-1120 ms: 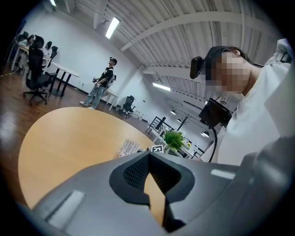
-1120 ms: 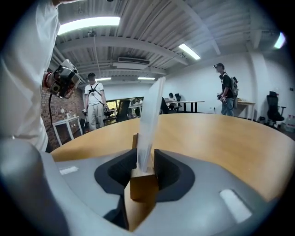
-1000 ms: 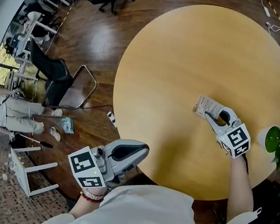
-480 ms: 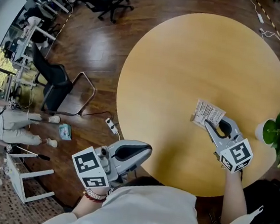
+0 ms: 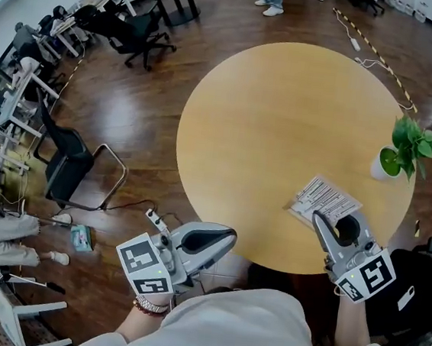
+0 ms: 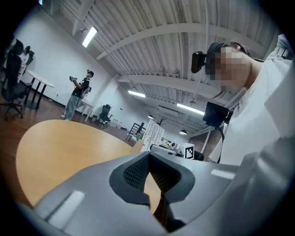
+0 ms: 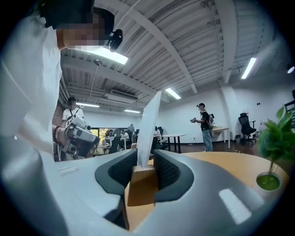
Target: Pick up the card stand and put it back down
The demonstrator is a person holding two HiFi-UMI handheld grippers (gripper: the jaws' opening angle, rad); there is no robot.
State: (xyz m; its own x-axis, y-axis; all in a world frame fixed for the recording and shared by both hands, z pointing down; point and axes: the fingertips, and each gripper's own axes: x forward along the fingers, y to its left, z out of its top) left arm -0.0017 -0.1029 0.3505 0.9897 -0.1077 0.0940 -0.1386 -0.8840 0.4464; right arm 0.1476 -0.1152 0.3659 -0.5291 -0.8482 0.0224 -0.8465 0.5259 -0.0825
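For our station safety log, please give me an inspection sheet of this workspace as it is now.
Surface: round wooden table.
Job's things: card stand, its wooden base held by the right gripper, white card rising from it.
Clutter: potted plant near the table's right edge.
Grippers: right gripper shut on the card stand; left gripper shut, empty, off the table's near edge.
Cables: power strip with cable on the floor left of the table; another beyond it.
Surroundings: office chairs, a standing person.

My right gripper [image 5: 316, 216] points level, jaws clamped on the card stand [image 7: 142, 185] between its fingers. My left gripper [image 5: 227, 237] sits level too, jaws together and empty.
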